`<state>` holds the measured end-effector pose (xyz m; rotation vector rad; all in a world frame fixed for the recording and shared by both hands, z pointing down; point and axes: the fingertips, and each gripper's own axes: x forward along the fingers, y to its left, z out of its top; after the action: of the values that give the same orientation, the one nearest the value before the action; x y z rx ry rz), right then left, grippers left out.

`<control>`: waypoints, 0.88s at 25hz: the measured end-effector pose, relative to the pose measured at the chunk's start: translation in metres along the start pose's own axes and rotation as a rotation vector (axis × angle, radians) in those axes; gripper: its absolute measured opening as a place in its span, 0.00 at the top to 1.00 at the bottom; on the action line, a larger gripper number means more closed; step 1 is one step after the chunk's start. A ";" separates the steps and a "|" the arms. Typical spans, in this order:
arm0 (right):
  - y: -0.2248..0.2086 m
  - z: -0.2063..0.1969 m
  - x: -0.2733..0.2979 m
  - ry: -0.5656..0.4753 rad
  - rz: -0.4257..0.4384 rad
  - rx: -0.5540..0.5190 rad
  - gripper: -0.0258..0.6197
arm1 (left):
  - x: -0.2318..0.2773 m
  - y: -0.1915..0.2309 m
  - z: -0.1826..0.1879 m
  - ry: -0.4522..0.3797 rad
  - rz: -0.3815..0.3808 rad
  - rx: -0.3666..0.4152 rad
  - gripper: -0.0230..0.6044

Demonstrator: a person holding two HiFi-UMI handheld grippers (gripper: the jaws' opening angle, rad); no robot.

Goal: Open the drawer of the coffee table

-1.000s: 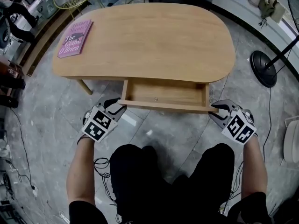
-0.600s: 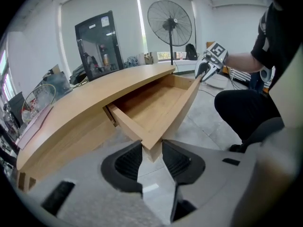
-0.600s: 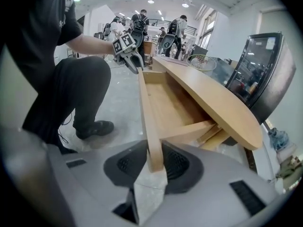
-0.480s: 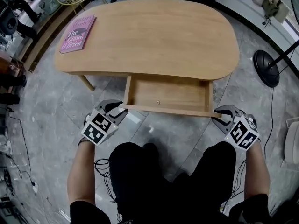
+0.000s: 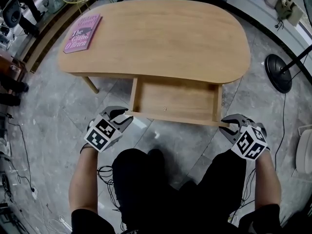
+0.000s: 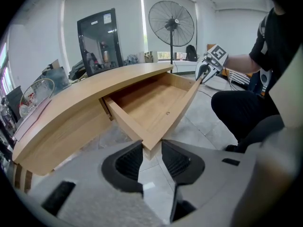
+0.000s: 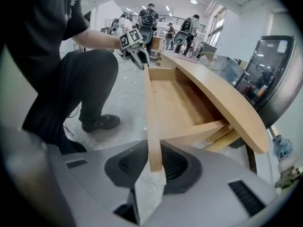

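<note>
My left gripper (image 5: 125, 116) pinches one open drawer (image 5: 175, 99) corner in its jaws. My right gripper (image 5: 225, 125) is closing its jaws on the other.

Overhead and close gripper views share drawer (image 5: 175, 99).

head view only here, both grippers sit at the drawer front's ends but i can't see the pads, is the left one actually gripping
Observer: yes, the left gripper has the left end of the light wooden drawer front pinched between its pads.
Operator: and the right one
Observer: the right gripper straddles the other end, jaws closing with the front between them.
Operator: anyone nearby
Observer: several people with backpacks stand far off.
</note>
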<state>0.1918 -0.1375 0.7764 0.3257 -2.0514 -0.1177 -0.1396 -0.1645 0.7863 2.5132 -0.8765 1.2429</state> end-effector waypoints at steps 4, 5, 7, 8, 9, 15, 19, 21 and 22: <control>0.008 0.001 0.000 0.001 0.027 -0.022 0.83 | -0.004 -0.005 -0.005 0.018 -0.001 0.002 0.75; 0.010 0.001 0.000 -0.001 0.027 -0.023 0.83 | -0.004 -0.006 -0.006 0.016 -0.002 -0.005 0.75; 0.012 0.001 -0.001 -0.001 0.021 -0.022 0.83 | -0.004 -0.008 -0.007 0.016 0.000 -0.013 0.75; 0.013 0.001 -0.001 0.001 0.020 -0.023 0.83 | -0.005 -0.008 -0.007 0.021 0.002 -0.012 0.75; 0.013 0.000 -0.001 0.004 0.022 -0.027 0.83 | -0.005 -0.009 -0.008 0.028 0.002 -0.008 0.75; 0.020 0.001 0.002 -0.015 0.026 -0.026 0.84 | -0.006 -0.012 -0.014 0.021 -0.005 -0.012 0.76; 0.023 0.002 0.001 -0.008 0.036 -0.024 0.84 | -0.007 -0.013 -0.015 0.040 -0.012 0.014 0.76; 0.031 0.001 0.002 -0.006 0.053 -0.028 0.84 | -0.008 -0.018 -0.019 0.055 -0.024 0.020 0.76; 0.034 0.000 0.002 -0.007 0.061 -0.029 0.84 | -0.009 -0.021 -0.022 0.060 -0.030 0.020 0.76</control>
<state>0.1845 -0.1052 0.7854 0.2448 -2.0623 -0.1111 -0.1455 -0.1347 0.7948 2.4809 -0.8144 1.3165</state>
